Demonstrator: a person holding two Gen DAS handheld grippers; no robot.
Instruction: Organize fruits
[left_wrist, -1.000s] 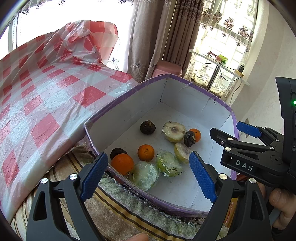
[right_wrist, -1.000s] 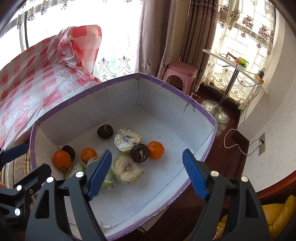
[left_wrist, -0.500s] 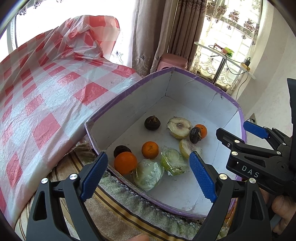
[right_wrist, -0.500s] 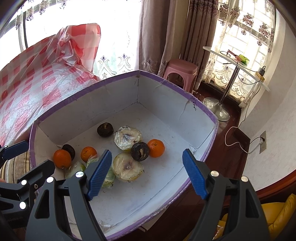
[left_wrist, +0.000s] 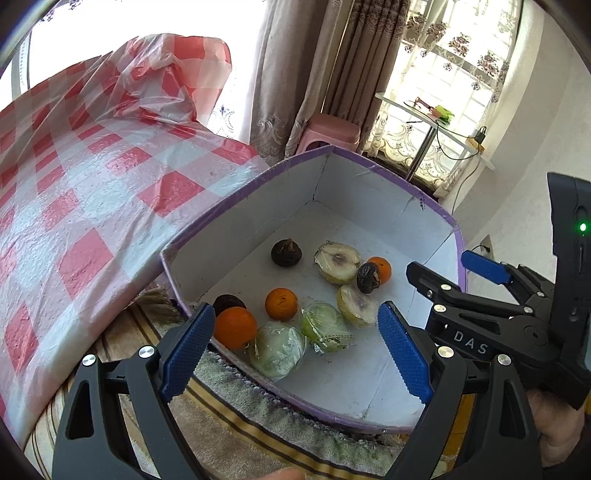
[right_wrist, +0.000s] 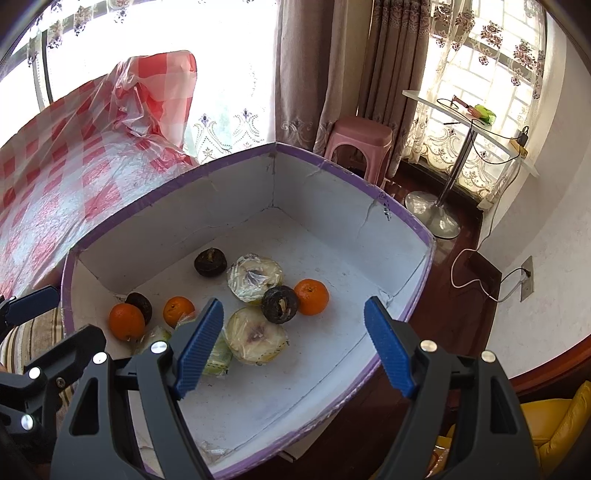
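A white cardboard box with a purple rim (left_wrist: 380, 173) (right_wrist: 332, 162) holds the fruit. Inside lie three oranges, the nearest one (left_wrist: 235, 327) (right_wrist: 126, 321) by the box's wall, and dark brown fruits such as one at the back (left_wrist: 286, 253) (right_wrist: 209, 262). Film-wrapped cut halves (left_wrist: 337, 257) (right_wrist: 256, 334) and wrapped green pieces (left_wrist: 277, 349) lie among them. My left gripper (left_wrist: 295, 347) hovers open over the box's near edge, nothing between its fingers. My right gripper (right_wrist: 293, 343) hangs open above the box's floor, empty; it also shows from the side (left_wrist: 480, 280).
A red-and-white checked plastic sheet (left_wrist: 92, 177) covers the surface left of the box. A striped towel (left_wrist: 229, 424) lies under the box's near edge. Behind stand a pink stool (right_wrist: 360, 142), curtains and a small glass table (right_wrist: 469, 122). A yellow cushion (right_wrist: 569, 424) sits at the lower right.
The left wrist view has shifted a little, so the box and fruit sit slightly further right and lower in it. Both grippers stay open and the fruit has not moved.
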